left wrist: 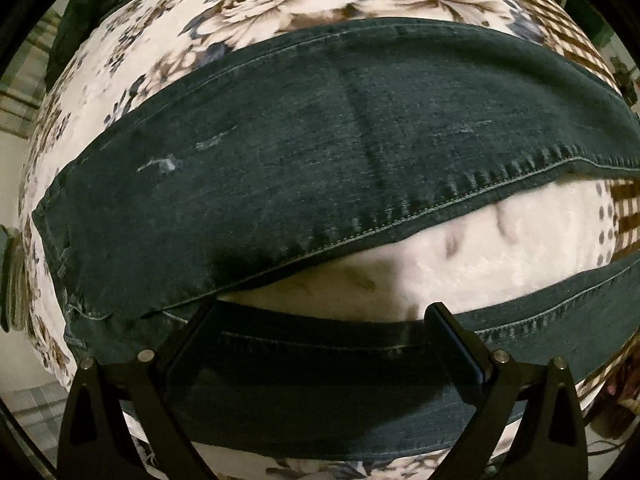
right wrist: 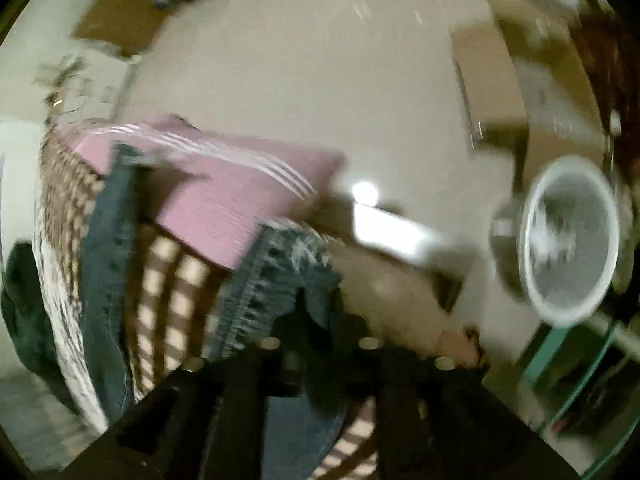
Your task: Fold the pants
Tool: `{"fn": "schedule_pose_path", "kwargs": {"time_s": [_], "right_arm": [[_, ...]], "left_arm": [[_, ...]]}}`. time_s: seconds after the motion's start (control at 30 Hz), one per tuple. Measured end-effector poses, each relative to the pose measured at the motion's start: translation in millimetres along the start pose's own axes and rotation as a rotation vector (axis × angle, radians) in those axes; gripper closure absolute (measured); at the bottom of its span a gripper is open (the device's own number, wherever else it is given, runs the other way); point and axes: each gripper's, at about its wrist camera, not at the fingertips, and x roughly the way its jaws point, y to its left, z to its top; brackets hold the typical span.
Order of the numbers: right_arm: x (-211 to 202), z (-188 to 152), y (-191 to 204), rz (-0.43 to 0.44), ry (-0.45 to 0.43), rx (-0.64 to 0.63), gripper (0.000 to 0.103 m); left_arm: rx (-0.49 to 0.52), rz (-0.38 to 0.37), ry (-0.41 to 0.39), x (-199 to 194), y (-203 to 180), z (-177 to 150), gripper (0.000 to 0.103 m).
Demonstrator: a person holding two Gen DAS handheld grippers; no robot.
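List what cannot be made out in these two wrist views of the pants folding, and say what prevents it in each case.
1. Left wrist view: the waist end of the jeans is cut off by the frame edge.
2. Left wrist view: the lower leg passes between the left gripper fingers; contact is unclear.
3. Right wrist view: motion blur hides whether the right gripper fingers clamp the frayed hem.
4. Right wrist view: the round white object is too blurred to identify.

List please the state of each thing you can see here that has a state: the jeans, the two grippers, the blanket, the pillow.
jeans: spread on the bed, two legs apart, not folded yet.
left gripper: open, jaws wide over the near leg.
right gripper: shut on the frayed hem, lifting it; view blurred.
floral blanket: lying flat under the jeans.
pink pillow: lying on the bed.
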Motion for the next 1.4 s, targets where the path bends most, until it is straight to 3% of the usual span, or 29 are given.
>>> {"fn": "schedule_pose_path", "kwargs": {"time_s": [0.07,0.17,0.23,0.27,0.33,0.4,0.53,0.67,0.7,0.73,0.97,1.1,1.17,1.23,1.27,1.3,1.33,1.4], "right_arm": [[-9.7,-1.6,13.2,-0.043,-0.042,-0.047,0.096],[9.1,-1.9,33.0,-0.223,0.035,-0.157,0.094],[5.3,-4.2,48.2,-0.250,0.052,-0.176,0.090],[-6.4,-8.2,58.0,-0.214,0.017,-0.172,0.087],[-27.2,-20.8,75.6,-0.103,-0.038,-0.159,0.065],[-24.0,-32.0,96.2,0.055,0.013,-0.122,0.058],[26.3,-46.5,129.2,0.248,0.166,0.005,0.059],[60.9,-40.9,133.7,0.330,0.155,0.126,0.059],[61.2,-39.3,134.6,0.344,0.138,0.137,0.064],[56.0,-40.3,137.3,0.335,0.097,0.120,0.094],[1.1,-47.0,151.3,0.229,0.011,-0.039,0.097],[20.2,-26.9,133.0,0.133,0.089,-0.059,0.097],[40.6,-26.2,120.1,0.084,0.186,-0.018,0.091],[41.1,-24.6,117.8,0.069,0.216,-0.015,0.077],[33.9,-25.9,122.4,0.045,0.214,-0.051,0.071],[26.0,-28.4,131.3,0.019,0.208,-0.098,0.054],[13.3,-34.6,144.4,-0.010,0.199,-0.182,0.046],[-0.3,-46.5,173.5,-0.045,0.205,-0.337,0.042]], "left_arm": [[-0.015,0.010,-0.012,-3.0,2.6,-0.6,0.000],[-0.057,0.014,-0.010,-4.7,15.1,-2.3,0.000],[-0.091,0.008,-0.003,-5.3,24.0,-1.6,0.000],[-0.103,0.010,-0.005,-5.5,28.1,-0.9,0.000],[-0.125,0.013,-0.011,-4.8,36.2,0.0,0.000],[-0.146,0.018,-0.012,-2.4,38.4,1.3,0.000],[-0.192,-0.006,0.000,7.7,42.2,9.9,0.000],[-0.203,-0.006,0.013,21.7,41.9,23.5,0.000],[-0.209,-0.009,0.018,24.1,42.3,25.8,0.000],[-0.214,-0.011,0.021,27.5,45.5,29.8,0.000],[-0.197,-0.027,0.031,37.0,61.3,41.8,0.000],[-0.174,-0.030,0.034,39.7,67.3,39.0,0.000],[-0.162,-0.037,0.042,39.4,68.3,35.2,0.000],[-0.152,-0.044,0.038,31.8,69.7,29.6,0.000],[-0.146,-0.047,0.030,25.9,74.0,27.7,0.000],[-0.143,-0.049,0.024,20.4,78.7,25.6,0.000],[-0.138,-0.049,0.012,13.4,86.8,26.2,0.000],[-0.119,-0.036,-0.007,3.1,101.2,30.9,0.000]]}}
